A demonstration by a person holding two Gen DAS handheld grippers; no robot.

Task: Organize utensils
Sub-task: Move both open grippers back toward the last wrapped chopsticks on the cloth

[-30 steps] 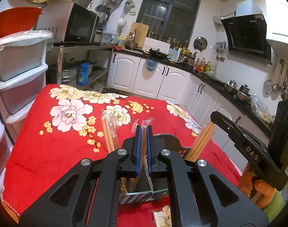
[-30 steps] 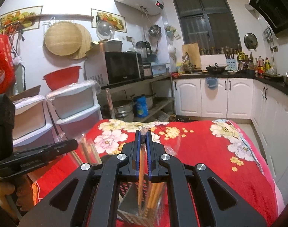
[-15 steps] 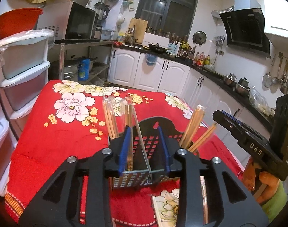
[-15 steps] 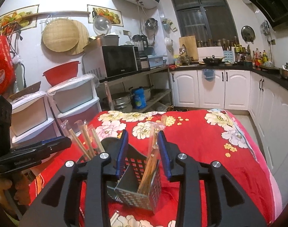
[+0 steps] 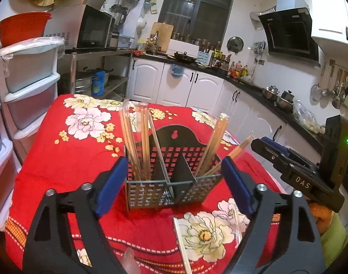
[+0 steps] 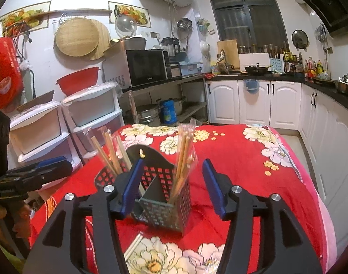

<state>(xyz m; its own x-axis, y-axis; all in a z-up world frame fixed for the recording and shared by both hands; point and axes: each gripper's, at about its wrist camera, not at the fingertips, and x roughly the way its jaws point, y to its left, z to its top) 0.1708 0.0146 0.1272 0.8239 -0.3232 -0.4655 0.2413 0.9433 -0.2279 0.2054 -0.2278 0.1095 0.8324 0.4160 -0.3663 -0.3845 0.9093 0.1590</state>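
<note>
1. At the far left, white plastic drawers (image 5: 30,84) are standing beside the table, with a red bowl (image 5: 23,28) on top.
2. The left gripper (image 5: 171,182) is hanging in front of the utensil holder (image 5: 171,182); its jaws have just been opening and are standing wide apart, gripping nothing, with the holder showing in the gap beyond them.
3. The utensil holder, a dark perforated metal basket with dividers, is sitting upright on the red flowered tablecloth (image 5: 66,159).
4. Wrapped chopsticks (image 5: 137,141) are leaning in its left compartment; more chopsticks (image 5: 216,146) are leaning in its right compartment.
5. A loose wrapped pair of chopsticks (image 5: 181,246) is lying on the cloth in front of the holder.
6. The right gripper (image 6: 170,189) is pointing at the holder from the right side; its jaws have also just been opening and are apart, holding nothing.
7. A person's hand (image 5: 320,214) is holding that gripper at the right edge.
</note>
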